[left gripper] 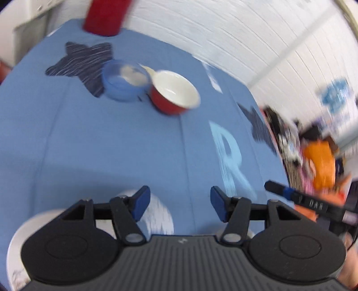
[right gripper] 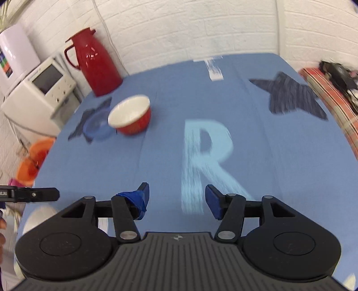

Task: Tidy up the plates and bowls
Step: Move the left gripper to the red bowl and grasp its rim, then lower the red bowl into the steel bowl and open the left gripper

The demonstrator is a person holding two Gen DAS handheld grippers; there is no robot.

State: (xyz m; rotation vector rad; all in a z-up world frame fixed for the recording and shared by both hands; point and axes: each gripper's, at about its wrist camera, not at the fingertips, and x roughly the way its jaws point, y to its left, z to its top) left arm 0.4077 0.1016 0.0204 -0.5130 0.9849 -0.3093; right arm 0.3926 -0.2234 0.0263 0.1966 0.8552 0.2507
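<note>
A home setting: blue tablecloth (right gripper: 111, 174) with star patches, red thermos jug (right gripper: 96, 60), white brick wall (right gripper: 179, 29), small appliance (right gripper: 42, 89).

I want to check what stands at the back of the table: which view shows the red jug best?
The right wrist view: the red jug shows whole there, with handle and lid, standing upright at the table's far corner. The left wrist view catches only its blurred lower body, cut off by the top edge.

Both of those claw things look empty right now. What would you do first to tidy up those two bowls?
Probably move the left gripper forward to the red bowl. Both grippers are open and hold nothing, and the red bowl sits touching the blue bowl at the far left of the table, well ahead of the right gripper.
</note>
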